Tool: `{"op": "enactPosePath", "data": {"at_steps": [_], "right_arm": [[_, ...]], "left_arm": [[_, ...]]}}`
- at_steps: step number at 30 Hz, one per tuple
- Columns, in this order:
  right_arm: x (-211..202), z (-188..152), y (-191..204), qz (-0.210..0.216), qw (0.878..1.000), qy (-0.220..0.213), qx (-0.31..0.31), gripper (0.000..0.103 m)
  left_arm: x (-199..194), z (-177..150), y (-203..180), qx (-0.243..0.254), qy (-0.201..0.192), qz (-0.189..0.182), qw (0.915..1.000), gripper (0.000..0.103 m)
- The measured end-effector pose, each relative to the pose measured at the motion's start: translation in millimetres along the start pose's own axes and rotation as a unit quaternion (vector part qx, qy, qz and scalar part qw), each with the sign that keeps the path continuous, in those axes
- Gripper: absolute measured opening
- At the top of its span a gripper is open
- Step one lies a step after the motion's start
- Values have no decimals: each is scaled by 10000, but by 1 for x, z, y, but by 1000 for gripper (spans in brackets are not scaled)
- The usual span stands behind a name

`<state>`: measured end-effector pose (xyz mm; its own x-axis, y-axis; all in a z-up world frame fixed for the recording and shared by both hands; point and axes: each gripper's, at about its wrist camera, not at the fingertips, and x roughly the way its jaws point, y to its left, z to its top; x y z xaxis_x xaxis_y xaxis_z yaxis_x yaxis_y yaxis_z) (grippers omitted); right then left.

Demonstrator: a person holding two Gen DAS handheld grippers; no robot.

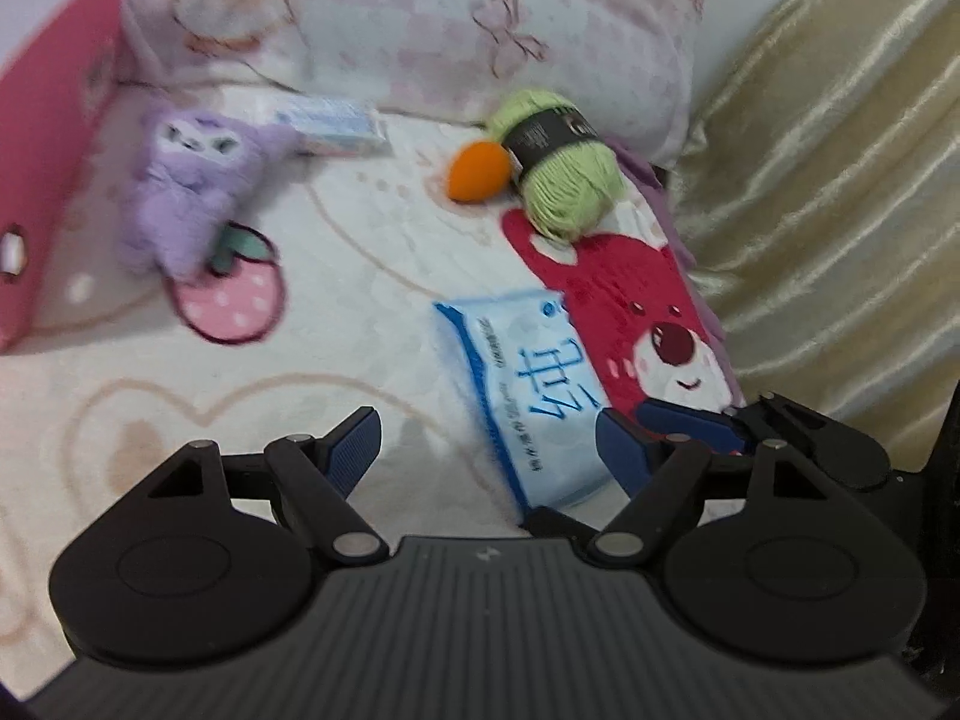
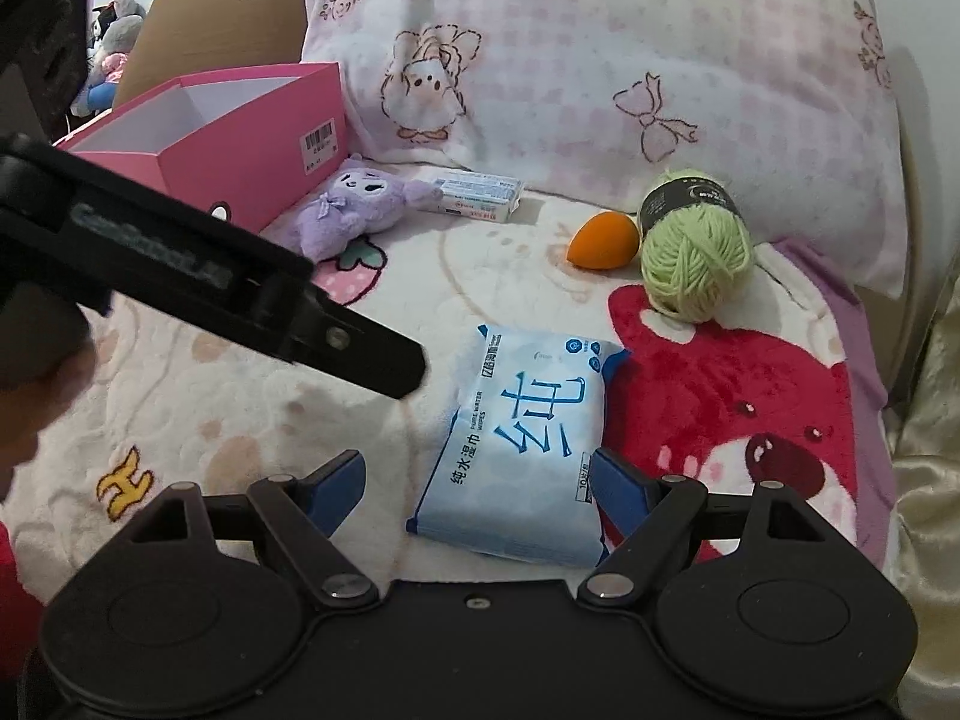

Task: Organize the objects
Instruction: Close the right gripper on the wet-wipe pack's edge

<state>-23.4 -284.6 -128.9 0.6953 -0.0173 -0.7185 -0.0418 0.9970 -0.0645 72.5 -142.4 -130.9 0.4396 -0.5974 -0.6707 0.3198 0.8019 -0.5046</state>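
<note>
Pink box (image 2: pixel 198 138) stands open at far left on the bed, a plush (image 2: pixel 354 210) just beside it. Left claw (image 1: pixel 489 450) is spread, holding nothing. Wipes pack (image 2: pixel 522 438) lies at centre; right claw (image 2: pixel 480 483) is spread, its right finger touching the pack's near corner. Recommend centring both fingers across the pack's narrow width before closing. Yarn (image 2: pixel 696 258) lies at right.

This was a home bedroom: a bed with a cartoon-print blanket (image 2: pixel 252 420), a pink bunny-patterned pillow (image 2: pixel 570 60) and a plush toy (image 2: pixel 354 210).
</note>
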Motion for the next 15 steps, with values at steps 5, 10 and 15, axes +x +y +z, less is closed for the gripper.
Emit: {"op": "enactPosePath", "data": {"at_steps": [5, 10, 15], "right_arm": [[15, -1, -8, -112, 9993, -6, 348, 83], [25, -4, -12, -121, 9993, 145, 320, 77], [28, -9, -14, -98, 9991, 199, 355, 76]], "left_arm": [[24, -1, 6, -185, 79, -27, 9998, 70], [38, -7, 8, -244, 73, 17, 9997, 61], [43, -12, 14, -274, -100, -141, 9995, 44]]}}
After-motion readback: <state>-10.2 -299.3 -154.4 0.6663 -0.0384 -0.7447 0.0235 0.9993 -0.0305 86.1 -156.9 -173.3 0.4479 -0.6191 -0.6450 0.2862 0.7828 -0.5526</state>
